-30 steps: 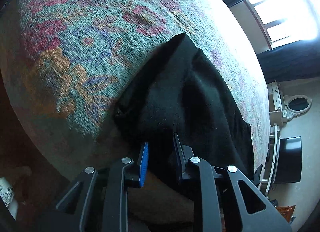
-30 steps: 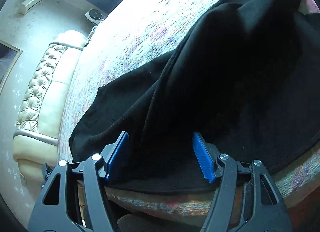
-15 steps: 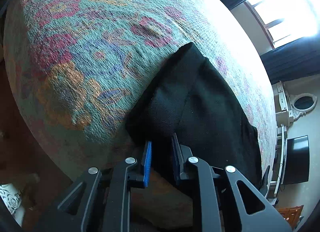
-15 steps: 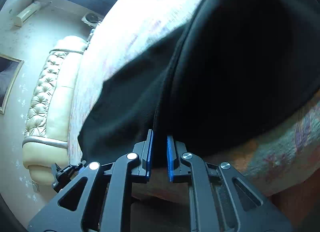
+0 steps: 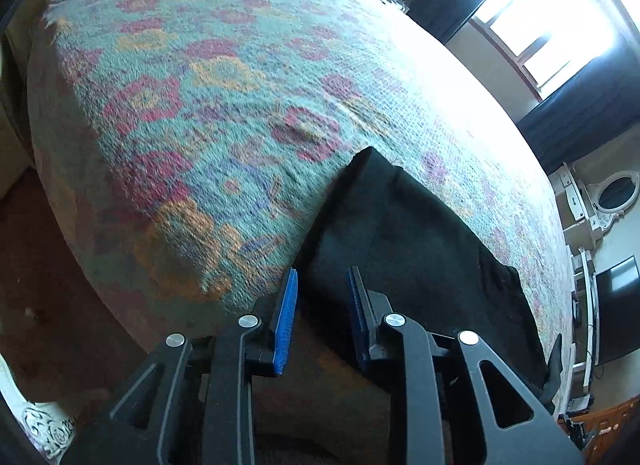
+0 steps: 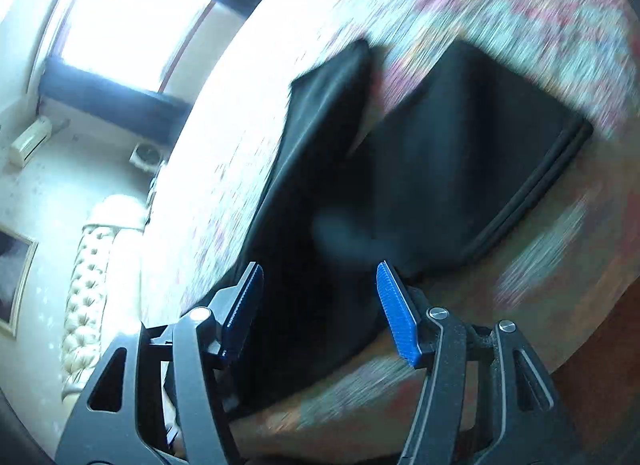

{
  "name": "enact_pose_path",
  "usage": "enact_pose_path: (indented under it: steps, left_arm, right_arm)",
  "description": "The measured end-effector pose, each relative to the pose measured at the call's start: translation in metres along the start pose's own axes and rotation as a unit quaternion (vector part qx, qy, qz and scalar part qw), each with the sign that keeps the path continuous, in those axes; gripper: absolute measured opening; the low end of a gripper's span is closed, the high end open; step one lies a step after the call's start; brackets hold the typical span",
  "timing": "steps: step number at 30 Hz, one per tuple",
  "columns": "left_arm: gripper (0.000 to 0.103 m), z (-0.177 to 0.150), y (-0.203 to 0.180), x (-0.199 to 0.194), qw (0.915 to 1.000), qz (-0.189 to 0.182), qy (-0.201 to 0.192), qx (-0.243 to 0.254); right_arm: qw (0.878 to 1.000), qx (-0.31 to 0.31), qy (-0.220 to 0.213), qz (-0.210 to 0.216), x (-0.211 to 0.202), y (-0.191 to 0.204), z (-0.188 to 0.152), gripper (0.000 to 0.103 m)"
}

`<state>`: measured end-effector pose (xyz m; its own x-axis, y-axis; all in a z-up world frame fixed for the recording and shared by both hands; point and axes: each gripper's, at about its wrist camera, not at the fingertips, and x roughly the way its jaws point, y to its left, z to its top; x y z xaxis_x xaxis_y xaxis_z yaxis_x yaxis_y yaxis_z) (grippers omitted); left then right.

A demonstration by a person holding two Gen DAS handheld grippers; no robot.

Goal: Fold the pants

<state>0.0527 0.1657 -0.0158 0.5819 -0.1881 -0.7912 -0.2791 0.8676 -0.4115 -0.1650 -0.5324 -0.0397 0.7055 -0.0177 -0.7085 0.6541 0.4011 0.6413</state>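
Note:
Black pants (image 5: 416, 249) lie spread on a bed with a floral cover (image 5: 208, 113), near its front edge. In the left wrist view my left gripper (image 5: 322, 297) is partly open, its blue pads either side of the pants' near edge, not clamped. In the right wrist view, which is motion-blurred, the pants (image 6: 440, 169) show two legs and the waistband at right. My right gripper (image 6: 320, 305) is wide open, just above the cloth at the bed's edge, holding nothing.
A cream tufted headboard (image 6: 92, 289) stands at the bed's far end. Bright windows with dark curtains (image 5: 560, 25) are beyond the bed. A white dresser with oval mirror (image 5: 612, 193) and a dark screen (image 5: 616, 305) stand at right. Brown floor (image 5: 48, 285) lies at left.
Both grippers have let go of the pants: the right opened wide from shut, the left opened a little. Both have drawn back from the cloth, and the right camera has swung.

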Motion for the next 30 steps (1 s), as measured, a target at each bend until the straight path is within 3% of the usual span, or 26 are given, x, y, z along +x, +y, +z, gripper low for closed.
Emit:
enact_pose_path:
  steps: [1, 2, 3, 5, 6, 7, 8, 9, 12, 15, 18, 20, 22, 23, 24, 26, 27, 30]
  left_arm:
    - [0.028, 0.001, -0.003, 0.000, 1.0000, -0.002, -0.005, 0.008]
    - [0.036, 0.001, -0.006, 0.000, 0.9999, -0.004, -0.008, 0.014]
    - [0.044, 0.001, -0.009, 0.001, 0.9998, -0.011, -0.008, 0.016]
    - [0.057, 0.000, -0.013, 0.003, 0.9993, -0.035, -0.005, 0.008]
    - [0.058, -0.002, -0.016, 0.004, 0.9992, -0.039, -0.004, 0.004]
    - [0.059, -0.004, -0.020, 0.005, 0.9992, -0.039, 0.000, 0.004]
    - [0.059, -0.005, -0.024, 0.009, 0.9993, -0.037, 0.004, 0.008]
    - [0.059, -0.006, -0.028, 0.013, 0.9993, -0.034, 0.007, 0.011]
    - [0.062, -0.013, -0.040, 0.026, 0.9992, -0.028, 0.021, 0.018]
    - [0.071, -0.019, -0.051, 0.032, 0.9990, -0.033, 0.021, 0.022]
    - [0.072, -0.025, -0.058, 0.037, 0.9985, -0.031, 0.022, 0.039]
    - [0.072, -0.027, -0.057, 0.041, 0.9983, -0.028, 0.026, 0.044]
    - [0.072, -0.027, -0.055, 0.043, 0.9982, -0.031, 0.031, 0.041]
    - [0.072, -0.026, -0.055, 0.044, 0.9982, -0.031, 0.033, 0.038]
    - [0.072, -0.025, -0.054, 0.045, 0.9982, -0.032, 0.035, 0.036]
    - [0.075, -0.024, -0.054, 0.047, 0.9982, -0.034, 0.038, 0.031]
    - [0.076, -0.024, -0.054, 0.048, 0.9982, -0.035, 0.039, 0.028]
    - [0.078, -0.025, -0.056, 0.051, 0.9982, -0.028, 0.043, 0.029]
  right_arm:
    - [0.999, -0.012, -0.026, -0.041, -0.005, -0.014, 0.019, 0.059]
    - [0.996, -0.019, -0.052, -0.073, -0.010, -0.028, 0.036, 0.059]
    - [0.994, -0.020, -0.050, -0.090, -0.008, -0.045, 0.050, 0.060]
    - [0.997, 0.010, 0.034, -0.070, 0.019, -0.073, 0.066, 0.063]
    - [0.997, 0.019, 0.059, -0.050, 0.029, -0.080, 0.066, 0.064]
    - [0.997, -0.010, 0.054, -0.056, 0.029, -0.075, 0.064, 0.061]
    - [0.994, -0.054, 0.065, -0.064, 0.032, -0.064, 0.061, 0.051]
    - [0.990, -0.097, 0.082, -0.066, 0.039, -0.051, 0.055, 0.013]
    - [0.979, -0.161, 0.084, -0.090, 0.043, -0.032, 0.048, 0.013]
    - [0.955, -0.234, 0.029, -0.182, 0.035, -0.033, 0.064, 0.013]
    - [0.968, -0.192, 0.054, -0.152, 0.047, -0.058, 0.078, 0.016]
    - [0.975, -0.161, 0.050, -0.143, 0.042, -0.061, 0.091, 0.030]
    - [0.975, -0.118, -0.005, -0.188, 0.023, -0.066, 0.107, 0.049]
    - [0.968, -0.096, -0.046, -0.226, 0.010, -0.064, 0.112, 0.052]
    - [0.968, -0.078, -0.070, -0.228, 0.002, -0.058, 0.115, 0.052]
    - [0.980, -0.081, -0.066, -0.168, 0.010, -0.026, 0.113, 0.055]
    - [0.980, -0.105, -0.057, -0.161, 0.025, -0.001, 0.110, 0.059]
    - [0.963, -0.221, -0.020, -0.155, 0.075, 0.091, 0.088, 0.073]
